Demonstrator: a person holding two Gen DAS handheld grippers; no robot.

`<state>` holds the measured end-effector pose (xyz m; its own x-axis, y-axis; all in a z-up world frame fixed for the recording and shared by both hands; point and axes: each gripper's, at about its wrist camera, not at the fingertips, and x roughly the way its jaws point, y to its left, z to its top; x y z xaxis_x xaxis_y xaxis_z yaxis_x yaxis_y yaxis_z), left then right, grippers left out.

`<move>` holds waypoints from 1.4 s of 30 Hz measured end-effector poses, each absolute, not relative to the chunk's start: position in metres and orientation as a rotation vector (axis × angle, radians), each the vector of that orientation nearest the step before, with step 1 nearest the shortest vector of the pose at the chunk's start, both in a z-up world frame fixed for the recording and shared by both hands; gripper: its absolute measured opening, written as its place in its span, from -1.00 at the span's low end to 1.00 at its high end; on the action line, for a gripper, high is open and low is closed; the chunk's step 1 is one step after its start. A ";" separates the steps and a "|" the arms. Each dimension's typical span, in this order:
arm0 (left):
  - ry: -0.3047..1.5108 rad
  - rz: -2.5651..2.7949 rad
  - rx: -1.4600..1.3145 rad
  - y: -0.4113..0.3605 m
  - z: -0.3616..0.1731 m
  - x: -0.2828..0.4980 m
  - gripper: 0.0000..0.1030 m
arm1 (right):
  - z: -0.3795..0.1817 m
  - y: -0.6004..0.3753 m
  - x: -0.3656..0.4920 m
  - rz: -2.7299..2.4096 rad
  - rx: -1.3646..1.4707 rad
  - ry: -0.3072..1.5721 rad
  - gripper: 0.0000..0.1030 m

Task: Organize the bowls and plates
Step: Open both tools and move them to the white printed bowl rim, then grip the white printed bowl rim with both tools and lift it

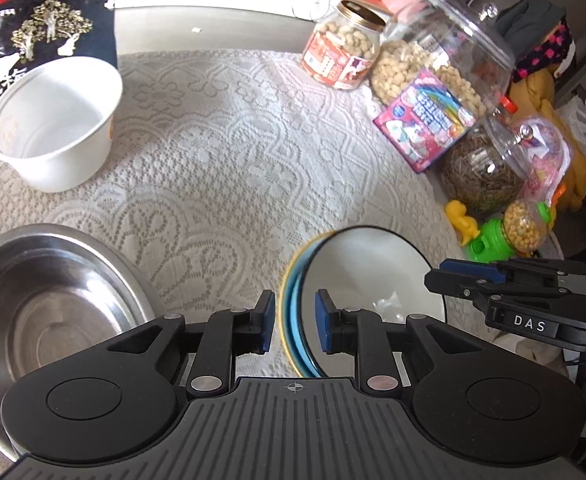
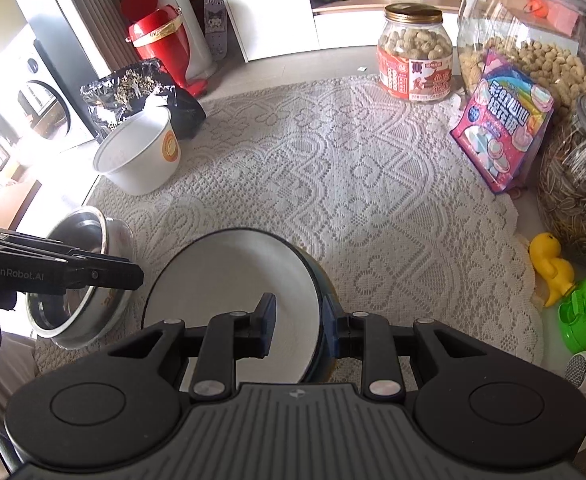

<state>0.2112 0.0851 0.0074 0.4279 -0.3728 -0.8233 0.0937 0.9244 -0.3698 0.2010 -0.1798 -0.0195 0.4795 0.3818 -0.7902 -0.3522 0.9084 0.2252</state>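
A blue plate with a white inside (image 2: 233, 300) is tilted up on edge above the lace cloth. My right gripper (image 2: 299, 326) is shut on its rim, one finger inside and one behind. In the left wrist view the same plate (image 1: 365, 276) stands edge-on, and its rim lies between the spread fingers of my left gripper (image 1: 293, 322), which is open and not touching it. A steel bowl (image 1: 49, 304) sits at the lower left, also in the right wrist view (image 2: 81, 280). A white plastic bowl (image 1: 53, 120) stands farther back left (image 2: 141, 156).
Jars of nuts (image 2: 415, 52) and seeds (image 2: 577, 192), a pink snack pack (image 2: 501, 136), a yellow toy (image 2: 551, 266) and a green dispenser (image 2: 585, 312) line the right side. A black bag (image 1: 45, 32) stands behind the white bowl. Lace cloth (image 1: 233, 140) covers the table.
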 end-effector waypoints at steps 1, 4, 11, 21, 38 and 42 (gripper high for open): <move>1.081 -0.287 -0.313 0.095 0.009 0.214 -0.54 | -0.015 -0.174 0.205 0.453 0.027 0.966 -0.51; 0.980 -0.210 -0.447 0.141 0.017 0.235 -0.54 | -0.004 -0.150 0.220 0.463 0.008 0.955 -0.51; 0.720 0.206 -0.463 0.254 0.019 0.285 -0.53 | 0.009 -0.074 0.284 0.470 -0.002 0.996 -0.40; 0.790 0.300 -0.628 0.327 -0.024 0.288 -0.52 | -0.015 0.079 0.372 0.513 -0.012 0.980 -0.40; 0.804 0.222 -0.628 0.312 -0.027 0.293 -0.52 | -0.077 0.089 0.412 0.478 0.064 1.140 -0.39; 0.858 0.204 -0.655 0.313 -0.040 0.299 -0.52 | -0.081 0.084 0.412 0.487 0.080 1.151 -0.39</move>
